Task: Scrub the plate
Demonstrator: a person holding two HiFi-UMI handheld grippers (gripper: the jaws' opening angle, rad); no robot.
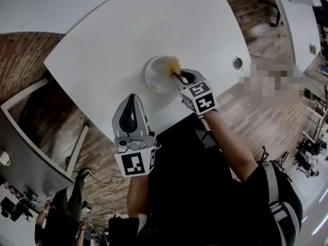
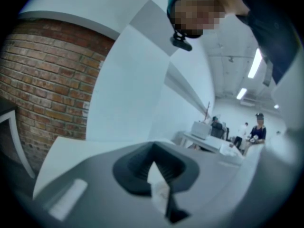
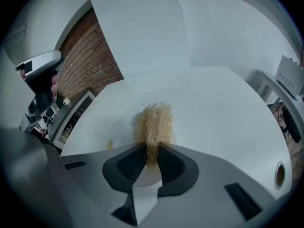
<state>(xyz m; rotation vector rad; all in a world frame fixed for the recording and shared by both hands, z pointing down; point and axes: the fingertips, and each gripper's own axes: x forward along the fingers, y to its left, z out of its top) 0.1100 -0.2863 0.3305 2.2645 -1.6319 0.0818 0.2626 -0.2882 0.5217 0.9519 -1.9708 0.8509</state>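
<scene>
A white plate (image 1: 155, 76) sits on the white table (image 1: 102, 45) near its front edge. My right gripper (image 1: 180, 76) reaches over the plate's right side, shut on a tuft of straw-coloured scrubbing fibre (image 1: 174, 64). In the right gripper view the fibre (image 3: 153, 125) stands up out of the right gripper (image 3: 152, 152), with its lower end pinched between the dark pads (image 3: 172, 163). My left gripper (image 1: 132, 109) is held up off the table, nearer me, touching nothing. In its own view the left gripper (image 2: 153, 158) points at a wall, jaws together and empty.
A round cable grommet (image 1: 238, 62) is set in the table right of the plate, and the same grommet (image 3: 280, 175) shows in the right gripper view. A grey cabinet (image 1: 31, 152) stands at the left on the wooden floor (image 1: 256, 106). More white tables (image 1: 302, 19) lie beyond.
</scene>
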